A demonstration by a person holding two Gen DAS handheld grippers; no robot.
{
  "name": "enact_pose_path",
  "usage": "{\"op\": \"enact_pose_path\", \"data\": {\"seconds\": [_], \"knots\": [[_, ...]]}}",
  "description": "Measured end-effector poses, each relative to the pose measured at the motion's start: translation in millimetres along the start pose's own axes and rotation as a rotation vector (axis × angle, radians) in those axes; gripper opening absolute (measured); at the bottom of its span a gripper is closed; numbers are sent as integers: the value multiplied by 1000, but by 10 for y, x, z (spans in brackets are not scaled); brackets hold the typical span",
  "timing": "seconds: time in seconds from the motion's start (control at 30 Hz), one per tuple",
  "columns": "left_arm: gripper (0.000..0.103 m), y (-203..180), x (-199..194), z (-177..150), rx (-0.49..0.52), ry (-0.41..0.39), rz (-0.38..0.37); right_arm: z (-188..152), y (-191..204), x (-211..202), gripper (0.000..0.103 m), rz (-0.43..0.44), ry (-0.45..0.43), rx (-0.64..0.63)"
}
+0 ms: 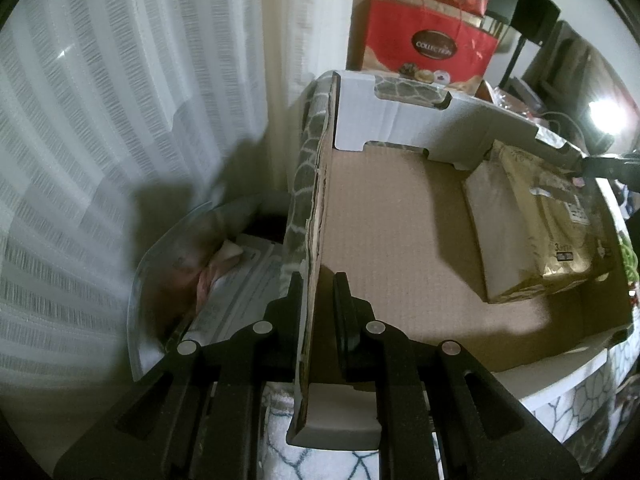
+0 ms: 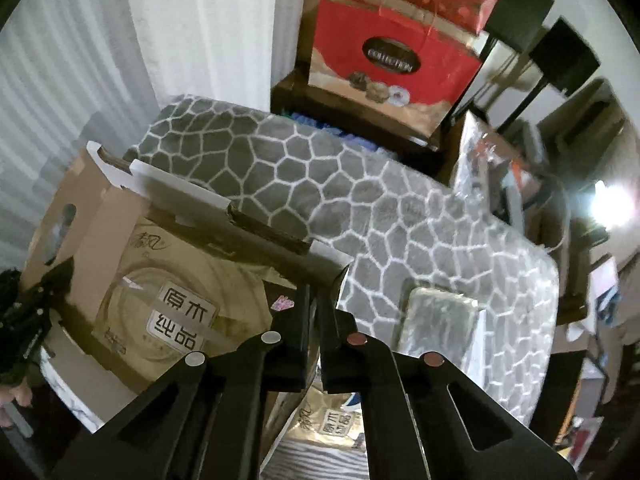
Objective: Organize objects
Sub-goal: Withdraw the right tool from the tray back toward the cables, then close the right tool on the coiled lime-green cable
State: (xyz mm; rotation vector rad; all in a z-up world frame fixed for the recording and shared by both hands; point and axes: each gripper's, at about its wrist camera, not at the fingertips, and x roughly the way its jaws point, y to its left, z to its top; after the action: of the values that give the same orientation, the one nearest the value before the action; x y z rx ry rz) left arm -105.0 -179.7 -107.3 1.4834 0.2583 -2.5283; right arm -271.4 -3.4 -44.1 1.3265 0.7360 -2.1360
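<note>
An open cardboard box rests on a grey patterned blanket. Inside it, against the right wall, lies a gold tissue pack. My left gripper is shut on the box's left wall, one finger on each side of the cardboard. In the right wrist view the same tissue pack fills the box. My right gripper is shut on the thin upper edge of the box's right wall. The tip of the right gripper also shows at the box's far right rim, and the left gripper appears at the left edge.
A red gift bag stands behind the box, a white curtain to its left. A clear plastic bin with papers sits beside the left wall. On the grey blanket lies a silvery wrapped pack; a second tissue pack lies below.
</note>
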Motion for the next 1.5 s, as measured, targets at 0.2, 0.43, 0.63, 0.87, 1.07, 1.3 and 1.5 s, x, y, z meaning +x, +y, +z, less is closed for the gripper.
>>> {"op": "enact_pose_path", "data": {"seconds": [0.2,0.43,0.63,0.87,1.07,1.3,1.5], "knots": [[12,-5,-9,-3,-2,1,0,-86,329,-325,24,116,-58,-110],[12,-3,-9,-2,-2,2,-1,-340,578,-374,24,433,67,-111],[12,-1,-9,-1,-2,2,0,-525,624,-254,24,449,134,-58],[12,0,-9,0,-2,2,0,-558,528,9,24,390,171,62],[12,0,-8,-2,0,3,1,-486,478,166,23,389,172,165],[12,3,-9,-5,-17,3,11,-454,436,230,23,425,178,267],[12,1,-9,-4,-18,2,11,-538,467,10,40,433,160,175]]}}
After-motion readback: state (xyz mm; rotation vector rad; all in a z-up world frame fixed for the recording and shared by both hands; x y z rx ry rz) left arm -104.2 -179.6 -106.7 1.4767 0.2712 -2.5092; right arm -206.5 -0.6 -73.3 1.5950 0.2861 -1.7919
